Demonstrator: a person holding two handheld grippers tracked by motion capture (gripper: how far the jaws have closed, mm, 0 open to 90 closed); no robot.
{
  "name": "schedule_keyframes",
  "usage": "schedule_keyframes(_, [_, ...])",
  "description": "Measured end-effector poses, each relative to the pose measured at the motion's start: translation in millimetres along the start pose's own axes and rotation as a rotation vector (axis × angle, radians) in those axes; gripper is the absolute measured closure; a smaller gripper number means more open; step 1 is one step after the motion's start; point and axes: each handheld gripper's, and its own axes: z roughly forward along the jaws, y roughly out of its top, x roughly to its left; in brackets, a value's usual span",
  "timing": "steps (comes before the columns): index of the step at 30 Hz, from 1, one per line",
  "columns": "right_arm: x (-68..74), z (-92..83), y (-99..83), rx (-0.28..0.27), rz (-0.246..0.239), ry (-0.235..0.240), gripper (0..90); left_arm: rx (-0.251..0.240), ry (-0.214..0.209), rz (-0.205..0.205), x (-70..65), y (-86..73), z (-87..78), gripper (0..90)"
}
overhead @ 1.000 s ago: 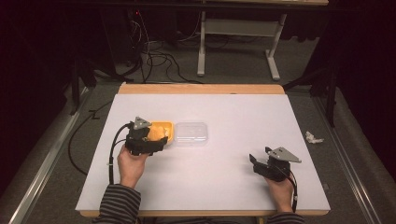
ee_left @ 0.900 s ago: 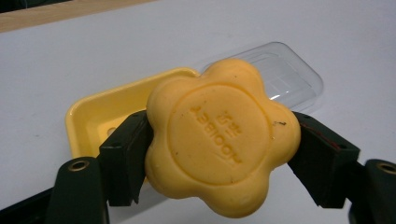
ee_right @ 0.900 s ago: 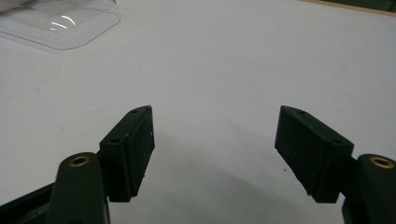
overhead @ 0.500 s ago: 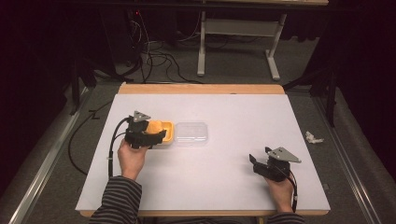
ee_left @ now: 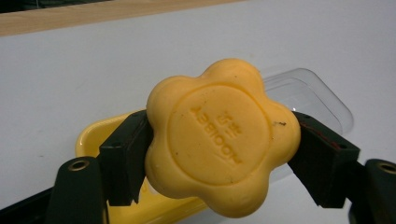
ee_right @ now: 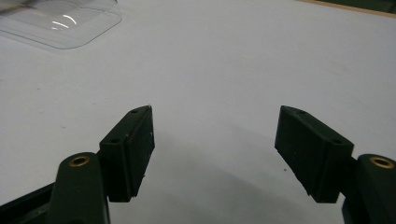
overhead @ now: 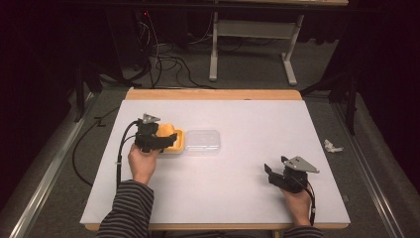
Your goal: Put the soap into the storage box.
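- Compared with the frame a second earlier, the left gripper (overhead: 166, 140) had edged slightly toward the upper left of the high view, and its jaws sat over the yellow tray (overhead: 178, 143) rather than at the tray's near edge.
- The right gripper (overhead: 275, 172) looked unchanged from that earlier frame, parked at the lower right of the white table (overhead: 257, 129).
- In the left gripper view, the left gripper (ee_left: 219, 154) was clenched on a yellow flower-shaped soap (ee_left: 219, 140), one black jaw pressing each side of it.
- The soap's flat face, stamped with raised lettering that read upside down, faced the camera; the soap was lifted clear of the yellow tray (ee_left: 100, 133), whose rim showed below and to the left.
- A clear plastic lid (ee_left: 317, 95) lay flat on the table behind the soap, toward the right of that frame, partly hidden by the soap.
- In the high view, the clear plastic lid (overhead: 202, 142) rested just beside the tray's right edge; I could not tell whether they touched.
- In the right gripper view, the right gripper (ee_right: 215, 149) was released, its jaws spread wide with only bare table between them.
- A corner of the lid (ee_right: 60, 23) showed at the upper left of that frame, well apart from the jaws.
- A black cable (overhead: 121, 148) looped from the left gripper down past the person's left hand (overhead: 143, 163) and striped sleeve (overhead: 126, 208).
- A small crumpled white scrap (overhead: 333, 146) lay on the floor off the table's right edge.
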Motion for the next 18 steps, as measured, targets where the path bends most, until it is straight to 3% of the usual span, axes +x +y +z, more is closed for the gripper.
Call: schedule_keyframes(18, [0.1,0.0,-0.1,-0.002,0.001,-0.002,29.0,0.023,0.074,0.015,14.1,-8.7,26.3,27.8])
